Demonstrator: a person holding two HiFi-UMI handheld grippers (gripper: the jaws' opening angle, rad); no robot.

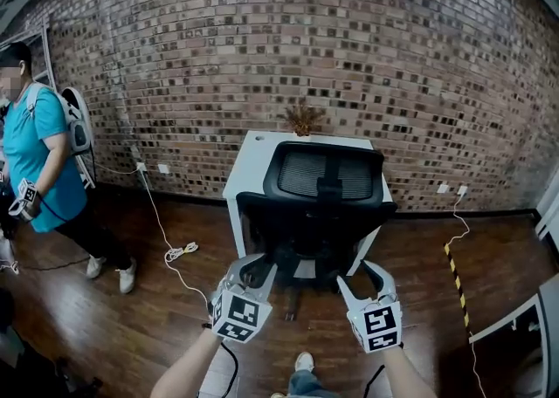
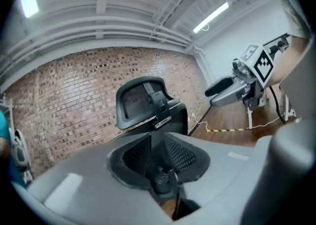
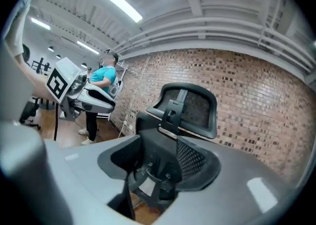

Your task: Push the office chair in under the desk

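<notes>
The black office chair with a mesh headrest stands with its back toward me, its seat against the white desk by the brick wall. My left gripper hangs just short of the chair's lower left side, jaws narrowly apart and empty. My right gripper is level with it at the lower right, jaws wider apart and also empty. In the left gripper view the chair stands beyond the jaws, with the right gripper off to the side. The right gripper view shows the chair ahead and the left gripper beside it.
A person in a teal shirt stands at the left. A white cable runs over the wooden floor from the wall. A dried plant sits on the desk. Yellow-black tape and a white cabinet lie to the right.
</notes>
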